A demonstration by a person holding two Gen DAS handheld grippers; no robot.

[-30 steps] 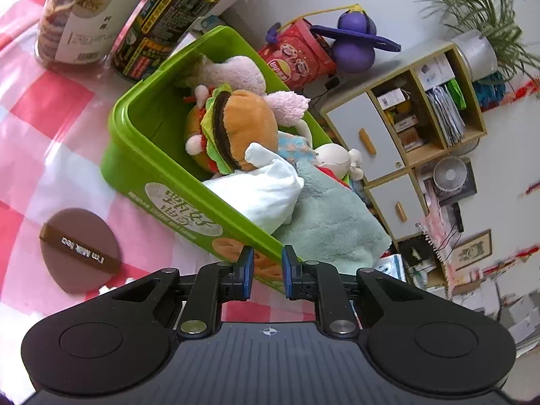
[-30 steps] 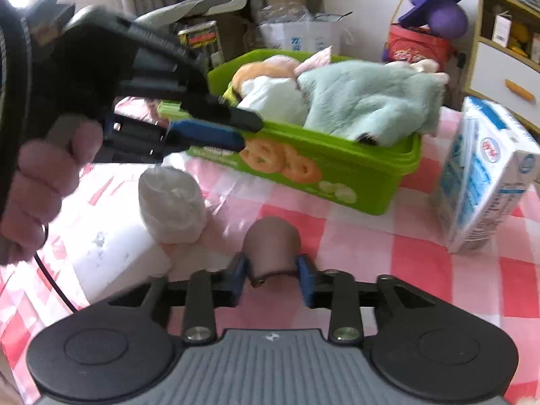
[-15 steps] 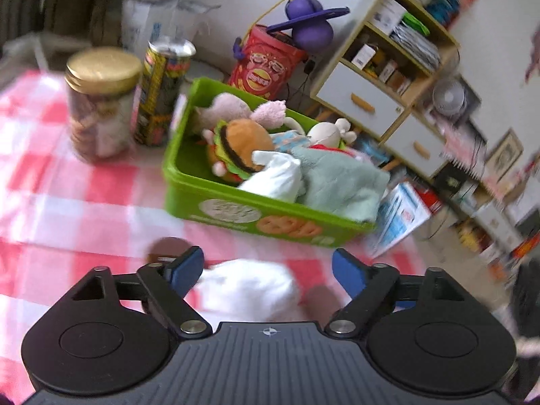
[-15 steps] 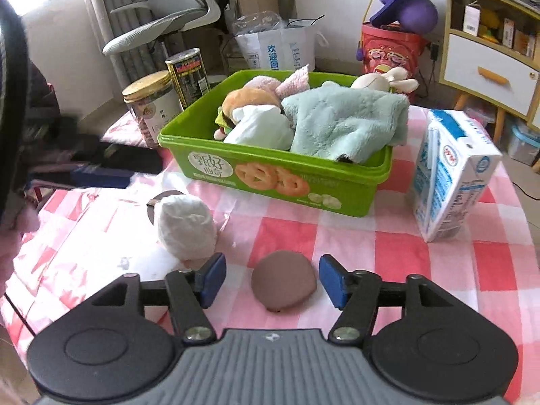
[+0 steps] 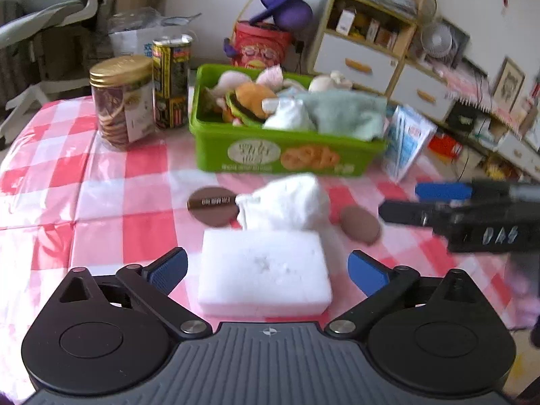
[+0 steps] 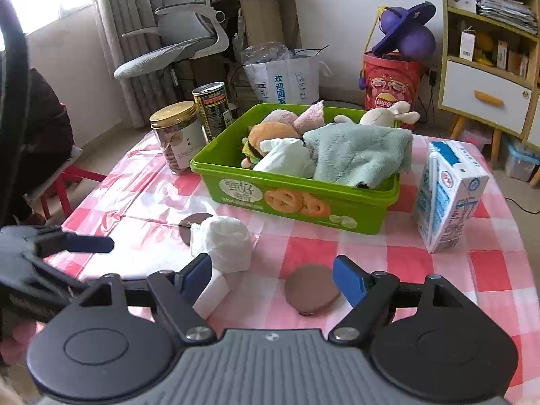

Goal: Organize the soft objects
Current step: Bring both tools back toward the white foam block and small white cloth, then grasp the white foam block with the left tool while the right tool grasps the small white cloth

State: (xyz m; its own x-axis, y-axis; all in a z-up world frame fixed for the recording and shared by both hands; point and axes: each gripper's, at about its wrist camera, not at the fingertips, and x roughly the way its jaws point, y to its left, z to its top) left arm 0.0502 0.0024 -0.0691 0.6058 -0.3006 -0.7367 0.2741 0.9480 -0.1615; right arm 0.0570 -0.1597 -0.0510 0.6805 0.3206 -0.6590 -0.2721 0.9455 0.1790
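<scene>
Since the earlier frame both tools have backed away from the green bin; the left tool has just been opening and now gapes wide and released over a white foam block, pads clear of it. The right tool, also just opening, is released, and the plain brown puff lies free on the bench between its fingers. A second brown puff, its strap lettering too blurred to read, touches a white rolled cloth at frame centre. The bin, printed with biscuits and Chinese characters, holds a burger plush and a mint towel. Upper left stand a gold-lidded cookie jar and a can; a milk carton stands right of the bin, with open checked cloth in front of it
</scene>
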